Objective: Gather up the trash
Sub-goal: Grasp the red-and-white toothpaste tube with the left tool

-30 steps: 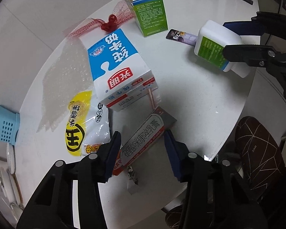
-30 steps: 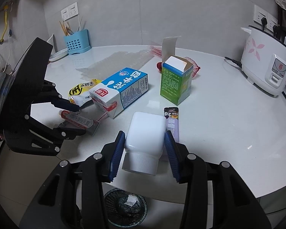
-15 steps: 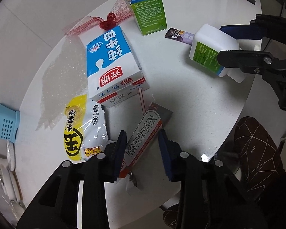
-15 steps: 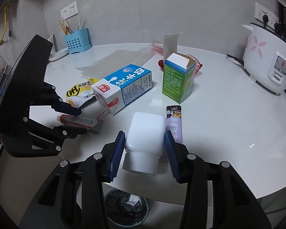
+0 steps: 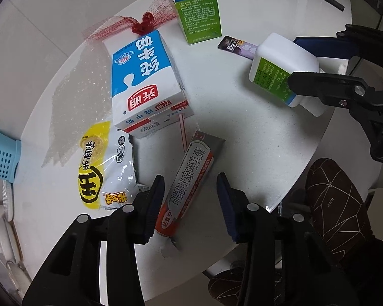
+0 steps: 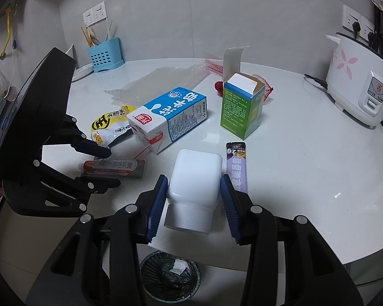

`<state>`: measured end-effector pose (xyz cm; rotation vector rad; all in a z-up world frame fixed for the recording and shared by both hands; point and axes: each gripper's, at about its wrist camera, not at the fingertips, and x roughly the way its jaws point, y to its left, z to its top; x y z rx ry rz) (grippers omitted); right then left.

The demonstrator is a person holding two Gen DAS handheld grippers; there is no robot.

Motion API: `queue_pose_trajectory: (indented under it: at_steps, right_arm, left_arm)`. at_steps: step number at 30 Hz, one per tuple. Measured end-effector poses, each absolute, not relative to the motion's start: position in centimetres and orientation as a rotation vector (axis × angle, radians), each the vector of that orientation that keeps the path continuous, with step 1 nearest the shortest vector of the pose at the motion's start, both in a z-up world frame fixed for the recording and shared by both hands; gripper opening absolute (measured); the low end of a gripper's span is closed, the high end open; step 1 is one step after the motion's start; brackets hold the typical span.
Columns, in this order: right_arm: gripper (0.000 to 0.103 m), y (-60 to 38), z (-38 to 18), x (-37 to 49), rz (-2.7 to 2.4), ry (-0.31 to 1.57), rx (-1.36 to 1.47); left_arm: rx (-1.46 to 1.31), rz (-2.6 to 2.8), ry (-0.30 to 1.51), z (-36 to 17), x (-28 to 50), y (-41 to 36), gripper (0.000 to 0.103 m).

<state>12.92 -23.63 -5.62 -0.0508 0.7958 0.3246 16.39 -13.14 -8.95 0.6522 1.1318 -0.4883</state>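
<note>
My right gripper (image 6: 193, 199) is shut on a white plastic bottle (image 6: 195, 178), cap toward me, at the table's near edge; the bottle also shows in the left wrist view (image 5: 280, 68). My left gripper (image 5: 189, 204) is open, its fingers on either side of a silver and orange ointment tube (image 5: 187, 181) that lies on the white table (image 5: 255, 137); the tube also shows in the right wrist view (image 6: 115, 165). A blue and white milk carton (image 5: 143, 81), a yellow snack wrapper (image 5: 102, 165), a green box (image 5: 199, 12) and a purple sachet (image 6: 236, 168) lie on the table.
A black wire bin (image 6: 169, 275) with a dark liner stands on the floor below the table edge. A red mesh bag (image 5: 140, 23) and clear bubble wrap (image 5: 76, 89) lie further back. A rice cooker (image 6: 357, 89) and a blue utensil holder (image 6: 103, 54) stand at the back.
My left gripper narrowed around the ointment tube half a second ago and has opened wider again now. The right gripper keeps its hold on the bottle and has barely moved.
</note>
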Motion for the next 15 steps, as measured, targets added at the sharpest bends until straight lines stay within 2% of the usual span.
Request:
queue_pose_trajectory:
  at_steps: [7,15]
  right_arm:
    - [0.041,-23.3,-5.5,12.8,0.327,0.795,-0.055]
    - [0.041,-23.3,-5.1,12.3,0.316,0.788,-0.054]
  left_arm:
    - [0.585,-0.462,1.199,-8.8,17.2,-13.0,0.022]
    - [0.512,-0.417,1.137,-7.2,16.7,-12.3,0.021]
